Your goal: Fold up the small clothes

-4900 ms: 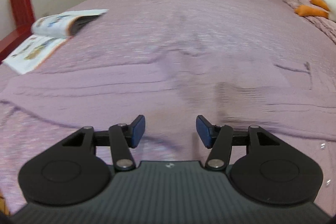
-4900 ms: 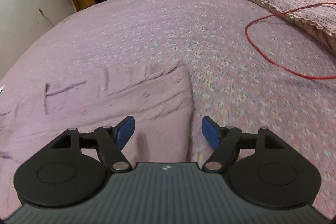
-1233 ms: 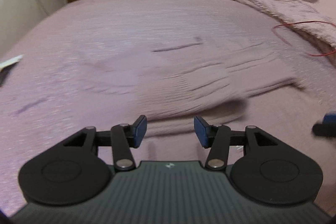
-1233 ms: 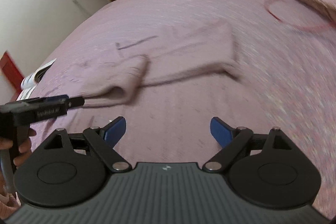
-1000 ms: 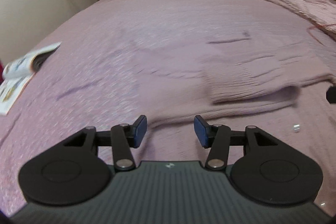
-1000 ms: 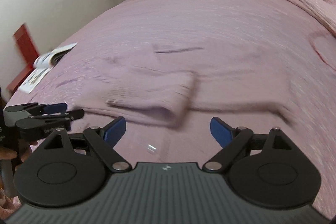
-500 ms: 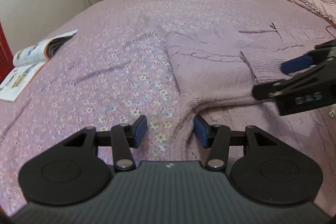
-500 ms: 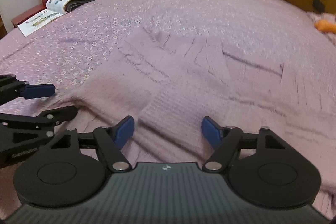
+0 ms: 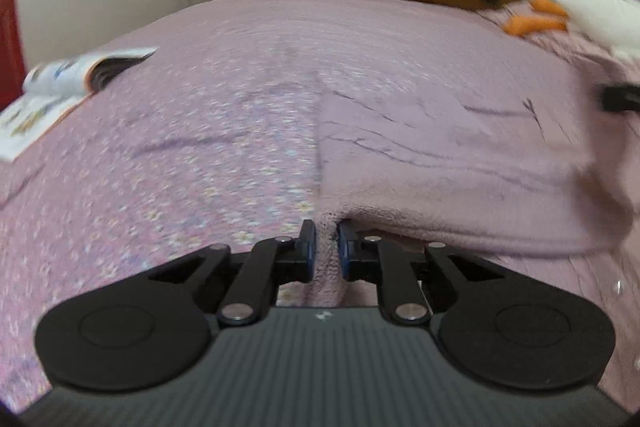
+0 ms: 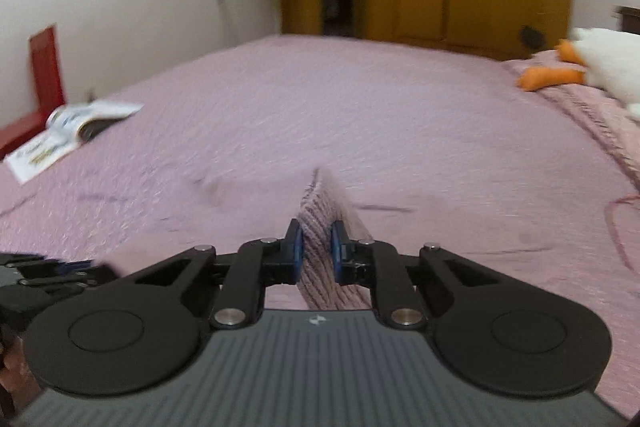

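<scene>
Both grippers are on the cloth at once. The left gripper (image 9: pixel 326 245) has its blue pads pinched tight on a bunched corner of the pink sweater (image 9: pixel 440 171), the knit squeezed into a narrow rope between them. The right gripper (image 10: pixel 314 249) is clamped the same way on a ribbed edge, which rises from its jaws as a ridge, so that side is lifted off the bedspread (image 10: pixel 360 107). The rest of the sweater lies spread on the bed ahead of the left gripper, its near hem rolled up and a fold already lying across it.

My read: this is the lift-and-carry of a fold, two corners held, the body about to be laid over. Plenty could go wrong. The grips are thin bunches of loose knit, so a quick pull could slip one corner free and drop that side in a heap. If the two hands travel unevenly, the fold lands skewed. The sweater nearly matches the bedspread in colour, and a pad could be pinching the cover as well; I cannot tell from here. The open magazine (image 9: pixel 76 71) sits well off to the left, out of the way
</scene>
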